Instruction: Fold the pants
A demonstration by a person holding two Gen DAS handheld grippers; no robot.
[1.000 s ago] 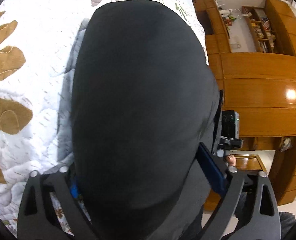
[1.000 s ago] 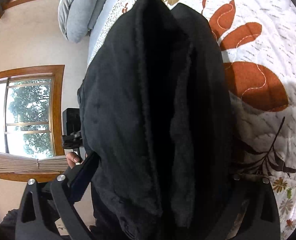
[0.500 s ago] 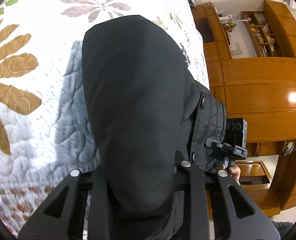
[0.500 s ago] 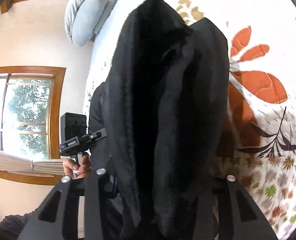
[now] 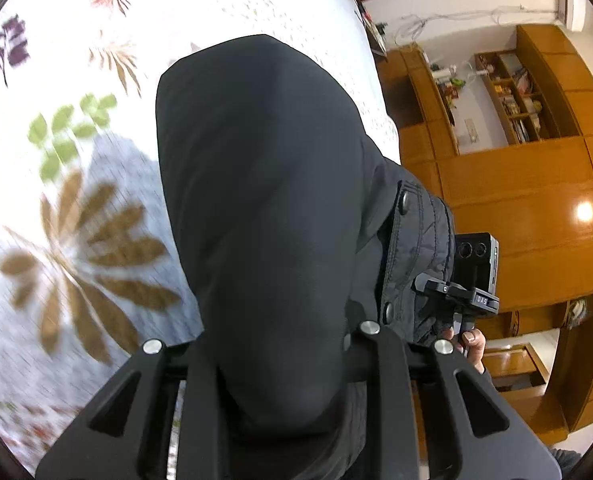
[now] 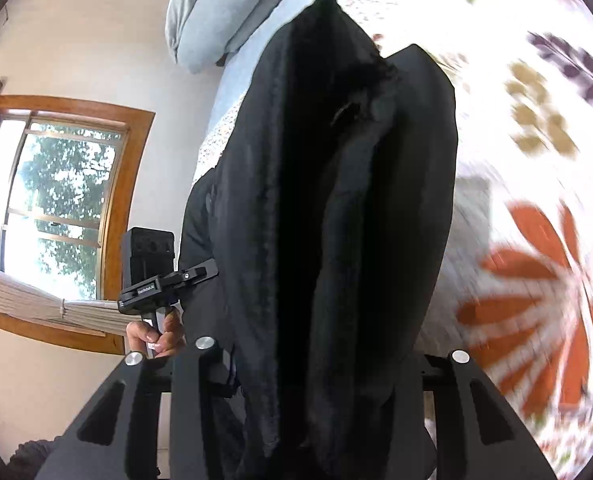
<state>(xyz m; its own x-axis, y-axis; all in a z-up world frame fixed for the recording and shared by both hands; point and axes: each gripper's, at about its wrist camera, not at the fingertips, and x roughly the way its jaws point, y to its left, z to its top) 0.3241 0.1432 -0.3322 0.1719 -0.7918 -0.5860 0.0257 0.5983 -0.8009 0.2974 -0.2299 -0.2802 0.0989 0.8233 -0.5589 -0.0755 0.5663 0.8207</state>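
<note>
Left tool (image 5: 280, 360): pinching pants (image 5: 256, 200) | right tool (image 6: 328, 360): pinching pants | long axis: hanging away from both tools, above bed (image 5: 56, 240)

The black pants (image 5: 264, 208) hang down the middle of both wrist views and hide most of the bed behind them. In the left wrist view the fabric covers the gap between the left gripper's (image 5: 284, 380) jaws, so their tips are out of sight. The same holds for the right gripper (image 6: 316, 392). The flowered quilt (image 5: 76, 240) is smeared by motion blur, its leaf prints soft-edged in both views. The items on the bookshelf (image 5: 516, 96) are too small to identify. Each gripper's body is cut off by the lower edge.
</note>
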